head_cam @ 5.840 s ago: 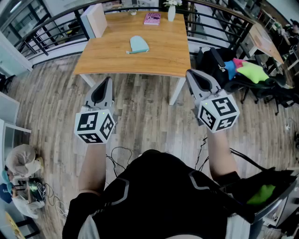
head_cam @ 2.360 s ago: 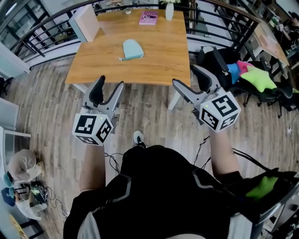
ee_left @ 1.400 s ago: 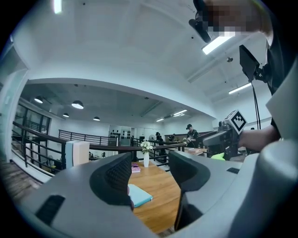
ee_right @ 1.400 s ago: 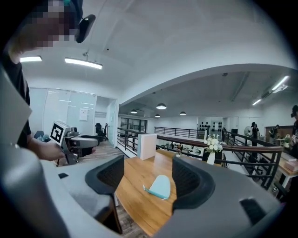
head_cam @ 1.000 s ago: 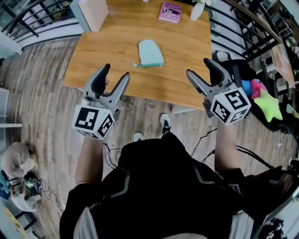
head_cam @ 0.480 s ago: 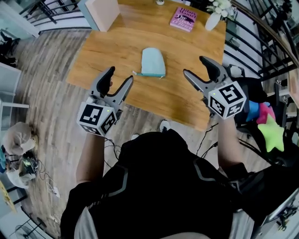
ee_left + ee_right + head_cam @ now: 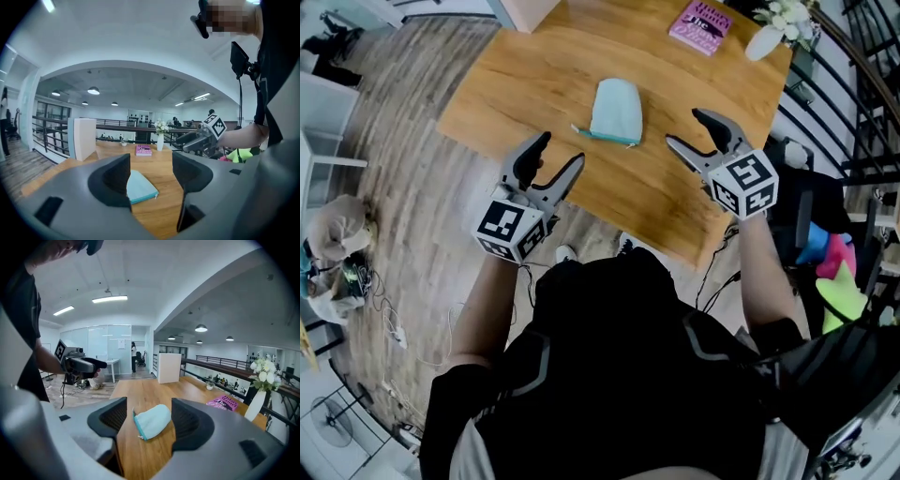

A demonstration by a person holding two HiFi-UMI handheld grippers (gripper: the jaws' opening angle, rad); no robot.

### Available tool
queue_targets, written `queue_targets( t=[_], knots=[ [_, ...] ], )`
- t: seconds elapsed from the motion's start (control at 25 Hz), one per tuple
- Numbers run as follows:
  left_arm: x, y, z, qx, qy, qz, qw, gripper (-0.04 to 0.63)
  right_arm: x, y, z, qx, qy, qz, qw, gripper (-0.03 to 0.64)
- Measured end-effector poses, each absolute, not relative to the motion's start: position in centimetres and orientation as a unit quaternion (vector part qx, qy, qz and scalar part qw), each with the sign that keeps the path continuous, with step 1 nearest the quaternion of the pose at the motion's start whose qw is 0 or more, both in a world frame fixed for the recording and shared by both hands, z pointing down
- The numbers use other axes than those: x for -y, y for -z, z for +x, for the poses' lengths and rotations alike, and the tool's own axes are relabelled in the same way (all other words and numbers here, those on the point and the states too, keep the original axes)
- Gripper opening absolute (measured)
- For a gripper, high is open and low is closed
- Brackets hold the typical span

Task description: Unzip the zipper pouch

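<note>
A light teal zipper pouch [image 7: 616, 111] lies flat on the wooden table [image 7: 516, 84], its zipper edge towards me and the pull at its left end. My left gripper [image 7: 555, 161] hovers over the table's near edge, left of and short of the pouch, open and empty. My right gripper [image 7: 686, 129] hangs to the pouch's right, open; its jaws have just been closing a little with nothing between them. In the left gripper view the pouch [image 7: 140, 186] lies ahead between the jaws. The right gripper view shows the pouch [image 7: 152, 420] ahead too, untouched.
A pink book [image 7: 705, 19] and a white vase of flowers [image 7: 769, 33] stand at the table's far right. A white box [image 7: 525, 9] stands at the far left. A chair with bright cloths [image 7: 830, 272] is on the right, past the railing.
Both grippers have come forward and down, from short of the table to above its near edge, on either side of the pouch. The pouch has not moved.
</note>
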State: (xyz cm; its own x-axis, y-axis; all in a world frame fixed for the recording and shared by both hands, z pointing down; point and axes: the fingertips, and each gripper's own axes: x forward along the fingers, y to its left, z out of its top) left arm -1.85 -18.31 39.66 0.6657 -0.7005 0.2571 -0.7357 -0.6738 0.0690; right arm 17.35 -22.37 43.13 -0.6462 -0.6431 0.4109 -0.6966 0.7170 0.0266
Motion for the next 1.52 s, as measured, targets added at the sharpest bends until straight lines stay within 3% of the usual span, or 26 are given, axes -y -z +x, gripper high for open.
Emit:
queue_targets(
  t=[0.64,1.2,1.52],
  knots=[
    [16.7,-50.8,-1.7,0.418,-0.182,0.872,0.180,0.296,25.5,-57.1,14.4,0.912,-0.067,0.251,0.317,0.258],
    [14.9,-51.5,-3.8,0.459,-0.179,0.846,0.203,0.296,25.5,-66.2,11.6,0.897,-0.001,0.131,0.423,0.181],
    [14.4,-52.0,-4.5,0.469,-0.180,0.838,0.211,0.296,25.9,-68.1,11.0,0.888,0.035,0.100,0.448,0.155]
  ],
)
